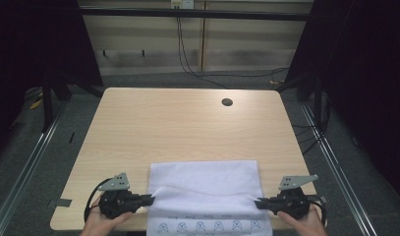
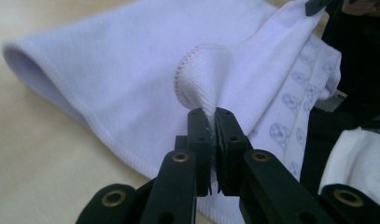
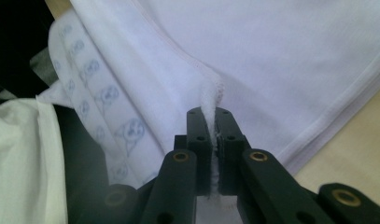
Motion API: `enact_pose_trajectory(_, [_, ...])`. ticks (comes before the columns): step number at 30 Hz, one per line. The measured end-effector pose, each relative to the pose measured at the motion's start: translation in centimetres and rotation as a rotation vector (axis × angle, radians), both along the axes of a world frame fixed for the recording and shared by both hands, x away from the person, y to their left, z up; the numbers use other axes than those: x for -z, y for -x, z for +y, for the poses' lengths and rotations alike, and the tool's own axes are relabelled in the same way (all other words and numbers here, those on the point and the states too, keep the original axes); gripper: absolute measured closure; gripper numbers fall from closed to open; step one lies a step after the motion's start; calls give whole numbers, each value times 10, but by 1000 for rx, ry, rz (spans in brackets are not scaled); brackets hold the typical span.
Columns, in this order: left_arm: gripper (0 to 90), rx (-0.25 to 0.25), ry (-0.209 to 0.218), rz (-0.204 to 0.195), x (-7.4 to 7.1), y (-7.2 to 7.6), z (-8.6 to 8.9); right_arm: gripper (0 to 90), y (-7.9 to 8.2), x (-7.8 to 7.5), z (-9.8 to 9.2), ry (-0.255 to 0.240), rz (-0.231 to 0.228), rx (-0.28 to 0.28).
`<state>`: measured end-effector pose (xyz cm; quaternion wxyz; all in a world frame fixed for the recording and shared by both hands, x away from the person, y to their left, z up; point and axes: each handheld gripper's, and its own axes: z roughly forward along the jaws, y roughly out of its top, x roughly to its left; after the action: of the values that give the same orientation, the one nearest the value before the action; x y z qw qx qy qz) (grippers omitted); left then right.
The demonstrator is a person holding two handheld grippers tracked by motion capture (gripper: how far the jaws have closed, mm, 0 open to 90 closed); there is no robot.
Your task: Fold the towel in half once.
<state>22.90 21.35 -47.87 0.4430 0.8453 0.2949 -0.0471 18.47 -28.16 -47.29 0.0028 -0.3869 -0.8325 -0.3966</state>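
- High view: a white towel (image 1: 205,187) is spread on the wooden table (image 1: 178,123) at its near edge, folded over, its patterned end hanging off.
- Left gripper (image 1: 151,199) – jaws clamped on the towel's stitched edge, seen pinched in the left gripper view (image 2: 197,79).
- Right gripper (image 1: 258,202) – jaws clenched on the opposite edge (image 3: 211,95).

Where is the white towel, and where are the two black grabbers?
white towel (image 1: 202,179), high view, its flat middle.
left gripper (image 1: 151,199), high view, jaw tips at the towel's edge.
right gripper (image 1: 257,201), high view, jaw tips at the opposite edge.
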Motion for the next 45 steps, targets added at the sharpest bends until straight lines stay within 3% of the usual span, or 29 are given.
enact_pose_trajectory(2, [864, 29, -34, 42, 6, 0, -3, 871, 3, 5, 5, 54, 21, -5])
enact_pose_trajectory(6, [864, 52, -97, 70, 15, -5, -11, 871, 0, 9, 7, 71, 43, 5])
enact_pose_trajectory(8, [865, 43, -95, 82, 17, -8, -12, 872, -3, 15, 12, 121, 54, -7])
enact_pose_trajectory(11, [868, 26, -98, 60, 18, -14, -11, 873, -10, 16, 13, 91, 74, 5])
enact_pose_trajectory(14, [871, -2, -130, -7, 18, -26, -9, 873, -20, 18, 14, 79, 66, 24])
enact_pose_trajectory(17, [875, -45, -115, -10, 20, -50, -5, 873, -31, 16, 25, 158, -14, 36])
enact_pose_trajectory(21, [875, -101, -108, -24, 23, -91, -5, 874, -60, 18, 30, 150, -15, 61])
enact_pose_trajectory(24, [876, -137, -146, -64, 22, -119, -16, 874, -84, 17, 31, 186, -31, 78])
enact_pose_trajectory(26, [875, -160, -164, -86, 22, -138, -22, 873, -101, 18, 31, 181, -37, 106])
enact_pose_trajectory(30, [875, -222, -108, -76, 28, -180, -23, 874, -141, 19, 29, 202, -58, 158])
enact_pose_trajectory(31, [875, -235, -113, -78, 28, -187, -24, 874, -152, 21, 29, 204, -76, 175])
enact_pose_trajectory(35, [875, -273, -168, -127, 26, -207, -27, 873, -190, 21, 34, 240, -94, 242])
enact_pose_trajectory(37, [875, -314, -155, -152, 29, -215, -28, 873, -204, 22, 42, 292, -147, 244])
enact_pose_trajectory(39, [874, -332, -144, -140, 30, -221, -26, 873, -217, 22, 45, 286, -128, 276])
enact_pose_trajectory(43, [873, -337, -113, -120, 32, -224, -23, 873, -224, 22, 41, 247, -96, 307])
enact_pose_trajectory(45, [872, -344, -137, -123, 30, -223, -25, 873, -222, 22, 38, 244, -90, 297])
